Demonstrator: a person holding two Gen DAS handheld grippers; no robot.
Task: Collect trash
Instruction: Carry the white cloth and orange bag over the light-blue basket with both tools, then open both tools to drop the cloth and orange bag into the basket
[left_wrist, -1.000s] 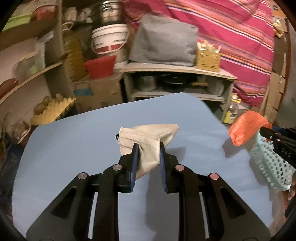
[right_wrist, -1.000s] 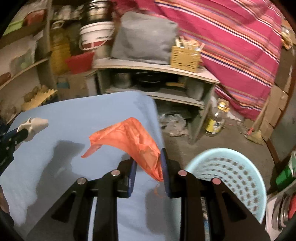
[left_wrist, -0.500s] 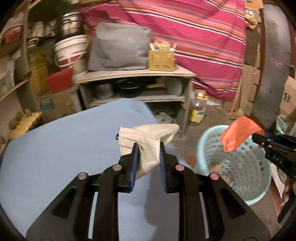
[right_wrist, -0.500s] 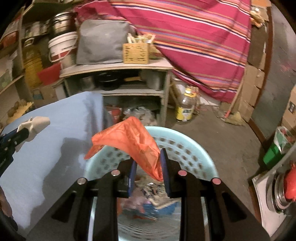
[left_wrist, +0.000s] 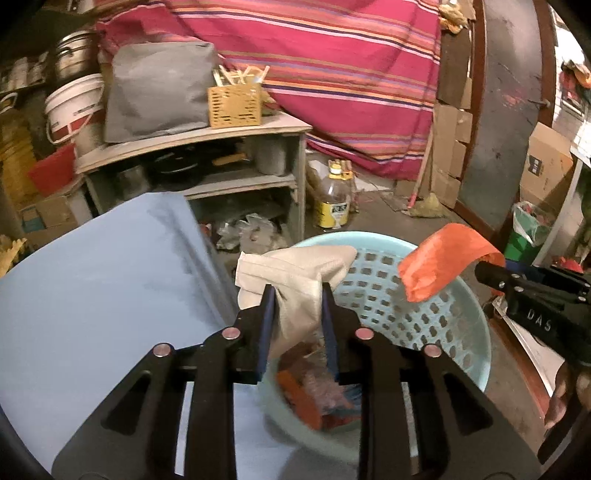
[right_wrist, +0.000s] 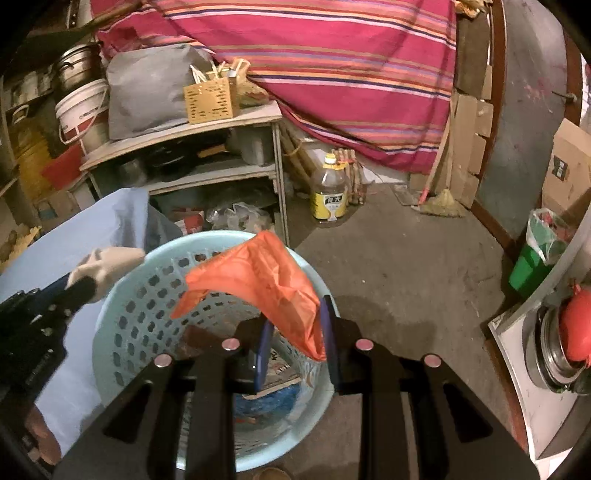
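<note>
Left wrist: crumpled beige pouch (left_wrist: 295, 280), perforated plastic basket (left_wrist: 399, 295), glossy orange wrapper (left_wrist: 439, 266)

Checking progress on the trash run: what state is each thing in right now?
Left gripper: jaws just opening, beige wrapper between them.
Beige wrapper: above the basket.
Right gripper: shut on the orange bag.
Orange bag: held over the basket.
Basket: upright on the floor, trash inside.

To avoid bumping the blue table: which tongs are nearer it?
Left. The left tongs, jaws just opening with the beige bag between them, hang over the basket rim beside the table; the right tongs hold the orange bag farther across.
</note>
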